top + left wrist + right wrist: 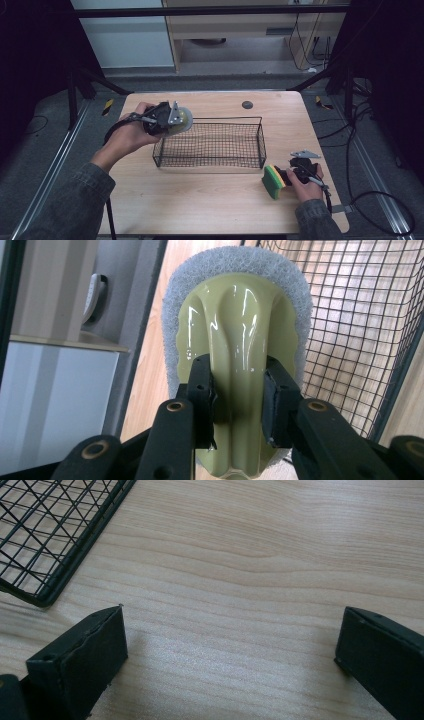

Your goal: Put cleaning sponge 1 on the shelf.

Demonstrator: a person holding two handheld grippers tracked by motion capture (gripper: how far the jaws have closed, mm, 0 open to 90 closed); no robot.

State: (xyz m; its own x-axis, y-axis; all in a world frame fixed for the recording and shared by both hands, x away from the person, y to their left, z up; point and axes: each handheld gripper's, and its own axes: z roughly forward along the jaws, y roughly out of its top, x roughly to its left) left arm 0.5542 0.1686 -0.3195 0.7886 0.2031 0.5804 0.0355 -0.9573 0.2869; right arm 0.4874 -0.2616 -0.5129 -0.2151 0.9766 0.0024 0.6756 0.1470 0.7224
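My left gripper (pixel 172 122) is shut on the glossy pale green handle of a scrubber (pixel 184 118) with a grey-white pad. It holds the scrubber in the air at the back left corner of a black wire basket (pixel 210 150). In the left gripper view both pads press on the handle of the scrubber (pixel 240 315), and the basket (pixel 360 315) lies to the right. My right gripper (pixel 286 176) rests low at the table's right front, pointing left. A green and yellow sponge (pixel 273 181) stands on edge just beyond its tips. In the right gripper view my right gripper (pixel 230 630) is wide open over bare wood.
The wooden table (pixel 200 200) has a dark round disc (pixel 247 104) set in it near the back edge. A corner of the basket (pixel 45 540) shows in the right gripper view. Cables trail over the floor to the right of the table.
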